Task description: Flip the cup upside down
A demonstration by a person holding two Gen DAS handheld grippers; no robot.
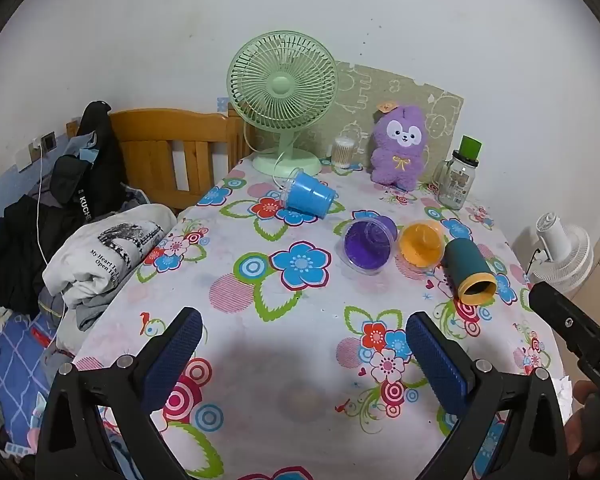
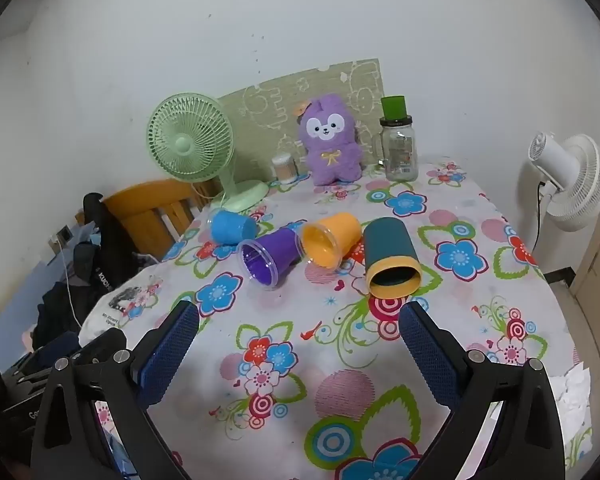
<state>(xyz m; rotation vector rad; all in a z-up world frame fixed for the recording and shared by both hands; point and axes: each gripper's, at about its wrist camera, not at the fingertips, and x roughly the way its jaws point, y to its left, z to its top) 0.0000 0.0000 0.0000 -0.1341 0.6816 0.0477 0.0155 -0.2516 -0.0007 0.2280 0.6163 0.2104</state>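
Several cups lie on their sides on the floral tablecloth. A blue cup [image 1: 310,198] [image 2: 232,227] lies farthest left, near the green fan. A purple cup [image 1: 368,243] [image 2: 269,258], an orange cup [image 1: 420,244] [image 2: 330,242] and a dark teal cup with a yellow rim [image 1: 470,272] [image 2: 390,262] lie in a row, mouths toward me. My left gripper [image 1: 304,348] is open and empty, above the cloth well short of the cups. My right gripper [image 2: 300,340] is open and empty, in front of the teal and orange cups.
At the back stand a green desk fan [image 1: 284,96] [image 2: 192,148], a purple plush toy [image 1: 398,144] [image 2: 332,140], a cotton-swab tub [image 1: 343,152] and a glass jar with a green lid [image 1: 458,176] [image 2: 398,144]. Clothes [image 1: 100,256] are piled left of the table. A white fan [image 2: 568,176] stands right.
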